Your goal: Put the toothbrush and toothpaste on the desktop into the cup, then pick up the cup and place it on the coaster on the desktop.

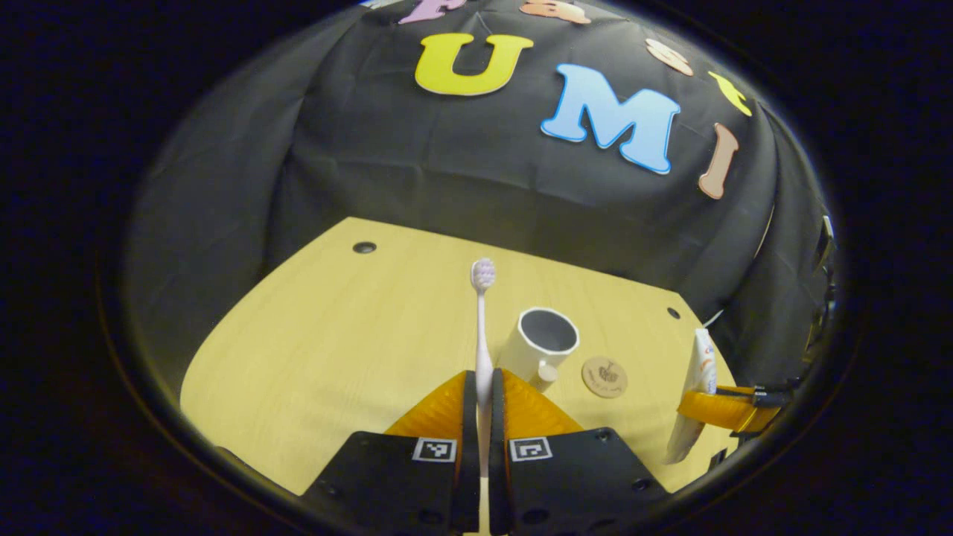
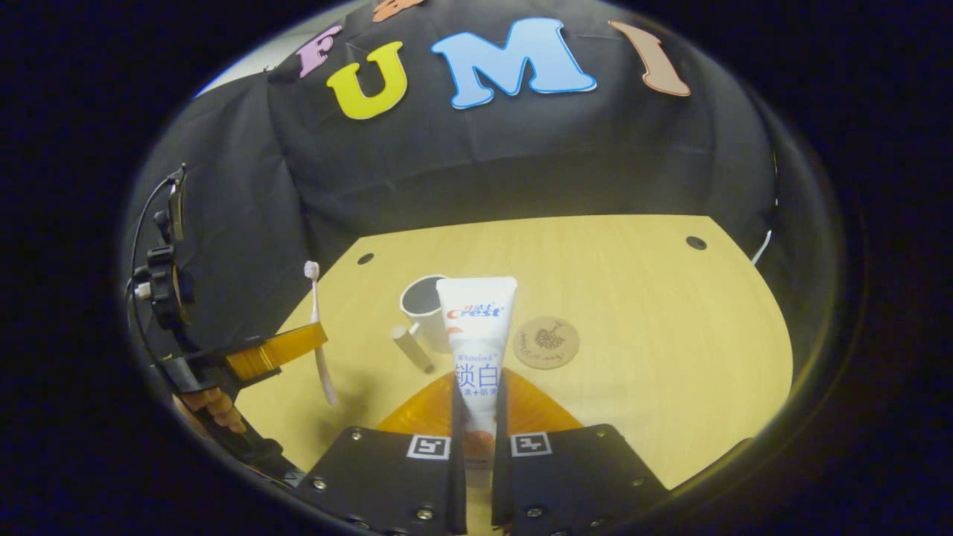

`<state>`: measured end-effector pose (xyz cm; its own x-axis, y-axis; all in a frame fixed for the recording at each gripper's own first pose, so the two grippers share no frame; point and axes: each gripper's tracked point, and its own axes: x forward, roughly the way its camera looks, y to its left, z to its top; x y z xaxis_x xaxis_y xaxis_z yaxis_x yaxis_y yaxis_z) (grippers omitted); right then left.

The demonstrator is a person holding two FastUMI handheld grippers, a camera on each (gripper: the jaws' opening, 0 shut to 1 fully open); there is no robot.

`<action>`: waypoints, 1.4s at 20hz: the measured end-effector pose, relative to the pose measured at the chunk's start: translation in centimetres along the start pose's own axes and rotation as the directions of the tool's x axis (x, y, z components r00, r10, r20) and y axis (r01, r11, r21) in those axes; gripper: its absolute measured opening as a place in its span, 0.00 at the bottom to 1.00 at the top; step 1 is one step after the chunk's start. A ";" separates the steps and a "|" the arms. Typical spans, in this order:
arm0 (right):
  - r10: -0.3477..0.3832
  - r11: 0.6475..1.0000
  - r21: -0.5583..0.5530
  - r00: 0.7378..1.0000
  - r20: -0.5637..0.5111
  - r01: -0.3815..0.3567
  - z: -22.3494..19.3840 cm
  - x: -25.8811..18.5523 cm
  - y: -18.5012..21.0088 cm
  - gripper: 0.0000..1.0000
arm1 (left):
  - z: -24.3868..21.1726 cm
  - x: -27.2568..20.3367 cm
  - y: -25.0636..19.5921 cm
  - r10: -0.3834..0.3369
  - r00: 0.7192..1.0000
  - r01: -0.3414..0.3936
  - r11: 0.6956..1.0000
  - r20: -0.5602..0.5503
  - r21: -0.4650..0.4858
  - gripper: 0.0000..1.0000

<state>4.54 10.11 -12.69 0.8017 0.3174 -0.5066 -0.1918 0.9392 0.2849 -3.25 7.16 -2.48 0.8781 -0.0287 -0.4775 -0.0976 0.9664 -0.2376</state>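
Note:
My left gripper point(image 1: 484, 394) is shut on a pale toothbrush point(image 1: 482, 320) held upright, bristles up, above the desk and just left of the white cup point(image 1: 542, 344). The cup stands open-topped with its handle toward me. A round brown coaster point(image 1: 604, 376) lies right of it. In the right gripper view, my right gripper point(image 2: 476, 402) is shut on a white toothpaste tube point(image 2: 476, 327), upright in front of the cup point(image 2: 423, 301), with the coaster point(image 2: 546, 342) to the right. The left gripper point(image 2: 279, 350) holds the toothbrush point(image 2: 319, 335) at the left. The right gripper point(image 1: 726, 409) with the tube point(image 1: 700, 372) shows at the far right.
The wooden desktop point(image 1: 350, 335) has small dark holes near its back corners point(image 1: 364, 247). Black cloth walls close the booth behind and at the sides. A person's fingers point(image 2: 212, 409) hold the left gripper at the lower left of the right gripper view.

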 end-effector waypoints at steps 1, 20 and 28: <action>-0.004 1.000 -0.012 1.000 0.014 0.004 0.6 -0.2 0.1 0.15 | 1.5 0.0 0.0 -0.007 0.999 0.007 1.000 0.034 0.002 0.12; -0.060 0.998 -0.016 0.998 0.013 0.060 1.4 -0.3 -0.3 0.15 | 11.1 12.0 -7.9 -0.245 0.916 0.265 0.964 0.316 -0.021 0.11; -0.059 0.998 0.008 0.998 0.004 0.059 2.5 2.5 -0.1 0.15 | 6.1 16.2 -8.6 -0.266 0.941 0.267 0.963 0.207 0.026 0.05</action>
<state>7.98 10.43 -11.91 0.8136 0.2614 -0.5194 -0.1398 0.9550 0.2615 14.63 -0.05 -3.02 0.9495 -0.2316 -0.2115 0.1524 0.9300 -0.3343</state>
